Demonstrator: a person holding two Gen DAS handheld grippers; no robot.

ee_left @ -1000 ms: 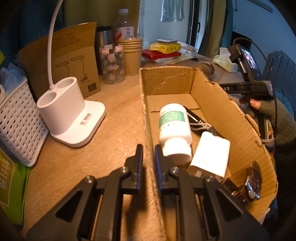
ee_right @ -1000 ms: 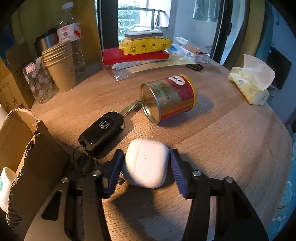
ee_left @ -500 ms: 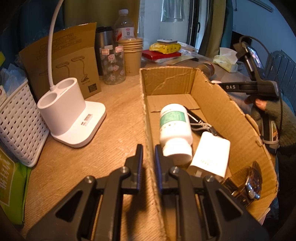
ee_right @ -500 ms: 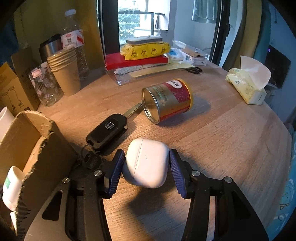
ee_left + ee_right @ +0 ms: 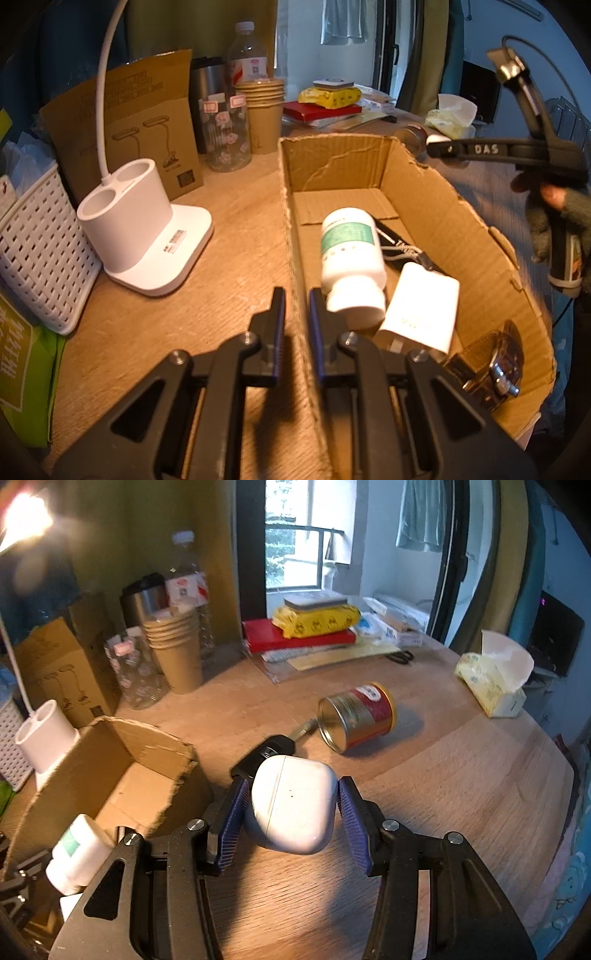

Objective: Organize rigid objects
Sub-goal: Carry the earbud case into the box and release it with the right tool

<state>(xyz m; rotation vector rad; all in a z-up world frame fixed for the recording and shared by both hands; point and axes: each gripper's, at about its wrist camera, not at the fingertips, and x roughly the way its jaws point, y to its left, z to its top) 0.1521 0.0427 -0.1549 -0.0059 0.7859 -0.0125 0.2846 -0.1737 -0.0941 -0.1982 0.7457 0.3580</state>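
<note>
Wooden tabletop [image 5: 461, 775] is carrying a cardboard box [image 5: 110, 746] at frame left, whose wall the left tongs [image 5: 296, 306] are pinching, while the right tongs [image 5: 291, 805] are gripping a white earbud case [image 5: 291, 805] at frame centre, probably needing carrying leftward over that box before releasing.

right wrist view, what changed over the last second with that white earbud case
The right gripper, shut on the smooth white earbud case, has lifted it off the wooden table and swung it toward the open cardboard box; the black car key now lies behind it. The left gripper stayed clamped on the box's near wall, and the box's contents and the red tin can did not move.
</note>
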